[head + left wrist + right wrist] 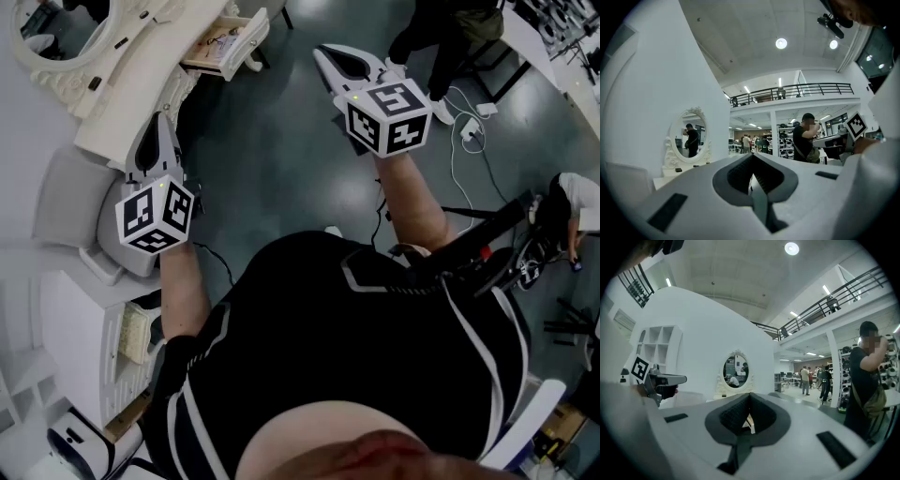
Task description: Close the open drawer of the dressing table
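The white dressing table (141, 66) stands at the upper left, its oval mirror (66, 28) in the corner. Its drawer (225, 42) is pulled out, with small items inside. My left gripper (161, 119) hovers beside the table's near end, jaws shut and empty. My right gripper (324, 52) is held over the grey floor, to the right of the drawer and apart from it, also shut and empty. In the left gripper view the shut jaws (752, 159) point past the mirror (689, 138). The right gripper view has the jaws (749, 397) meeting below the mirror (736, 371).
A white padded stool (70, 202) and a white shelf unit (80, 342) stand at the left. A person (441, 37) stands beyond my right gripper, and another person (572, 202) is at the right edge. White cables (464, 141) lie on the floor.
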